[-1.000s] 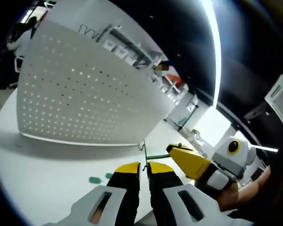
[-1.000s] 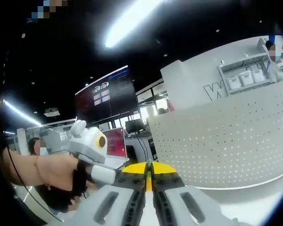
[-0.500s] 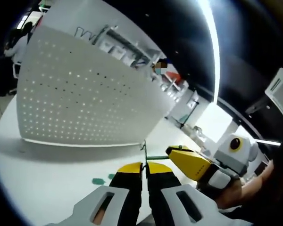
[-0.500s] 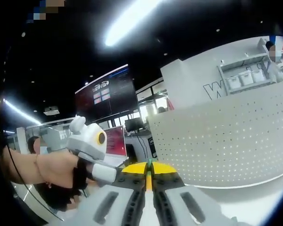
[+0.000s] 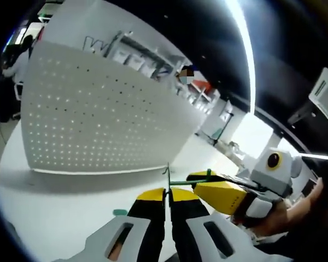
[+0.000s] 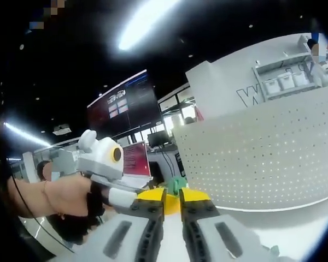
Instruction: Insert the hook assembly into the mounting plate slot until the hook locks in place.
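Before the white pegboard panel (image 5: 98,114), the left gripper (image 5: 166,192) pinches a thin metal hook (image 5: 167,176), jaws together. Beside it the right gripper (image 6: 172,195) clamps a green hook piece (image 6: 177,184).

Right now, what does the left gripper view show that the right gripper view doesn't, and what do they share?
Left gripper view: a thin green hook piece running from the closed left gripper toward the right gripper, and a small teal piece on the white table.

Right gripper view: a dark display screen behind, a person's hand holding the left gripper, and a green part at the jaw tips.

Both: the white perforated panel.
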`<state>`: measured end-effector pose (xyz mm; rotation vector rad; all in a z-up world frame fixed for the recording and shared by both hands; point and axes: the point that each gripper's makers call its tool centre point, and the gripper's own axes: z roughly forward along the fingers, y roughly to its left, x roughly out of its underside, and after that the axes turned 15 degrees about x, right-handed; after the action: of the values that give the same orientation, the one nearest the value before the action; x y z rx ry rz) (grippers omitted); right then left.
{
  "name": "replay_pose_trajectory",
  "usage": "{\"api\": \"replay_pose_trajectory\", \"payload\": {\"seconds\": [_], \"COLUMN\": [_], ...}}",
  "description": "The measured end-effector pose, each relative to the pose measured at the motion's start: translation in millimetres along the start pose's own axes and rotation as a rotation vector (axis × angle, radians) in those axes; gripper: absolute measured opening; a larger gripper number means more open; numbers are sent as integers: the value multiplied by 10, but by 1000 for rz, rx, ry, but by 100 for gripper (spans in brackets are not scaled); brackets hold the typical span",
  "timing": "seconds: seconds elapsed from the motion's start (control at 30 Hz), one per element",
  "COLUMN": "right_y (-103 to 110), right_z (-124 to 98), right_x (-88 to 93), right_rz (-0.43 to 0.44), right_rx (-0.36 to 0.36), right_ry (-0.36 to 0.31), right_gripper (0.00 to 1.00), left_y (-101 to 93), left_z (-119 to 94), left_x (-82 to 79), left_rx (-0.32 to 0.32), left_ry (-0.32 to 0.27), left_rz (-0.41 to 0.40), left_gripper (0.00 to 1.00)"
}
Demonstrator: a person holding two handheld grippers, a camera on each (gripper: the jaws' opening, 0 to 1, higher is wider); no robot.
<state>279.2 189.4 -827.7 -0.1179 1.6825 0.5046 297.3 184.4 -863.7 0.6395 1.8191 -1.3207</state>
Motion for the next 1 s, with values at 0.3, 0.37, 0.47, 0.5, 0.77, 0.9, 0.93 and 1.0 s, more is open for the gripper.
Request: {"api": "replay_pose_trajectory", "payload": {"seconds": [0.3, 0.37, 0.47, 0.5, 0.77, 0.9, 0.93, 1.0], "right_y": [-37, -55, -107, -120, -146, -143, -146, -147], "right_z": [-69, -79, -111, -122, -149, -119, -100, -62], "right_x": [-78, -71, -52, -51, 7, -2, -3, 1], "right_rz": [29, 38, 48, 54, 38, 67, 75, 91], "right_rx": [7, 8, 22, 25, 30, 25, 26, 26], "right_ry": [-6, 4, 15, 16, 64, 64, 65, 66], "right_gripper": [14, 15, 15, 15, 14, 13, 13, 13], "left_y": [26, 22, 28, 39, 47, -7, -19, -35], "left_z": [15, 23, 20, 17, 26, 53, 57, 63], "left_x": [-14, -2, 5, 15, 9, -4, -5, -6], "left_rx": [-36, -38, -47, -55, -85, -81, -79, -81], "left_ry": [26, 32, 36, 43, 77, 82, 81, 85], "left_rz": [71, 78, 94, 105, 205, 251, 255, 280], "left_gripper": [1, 1, 1, 1, 1, 1, 1, 1]}}
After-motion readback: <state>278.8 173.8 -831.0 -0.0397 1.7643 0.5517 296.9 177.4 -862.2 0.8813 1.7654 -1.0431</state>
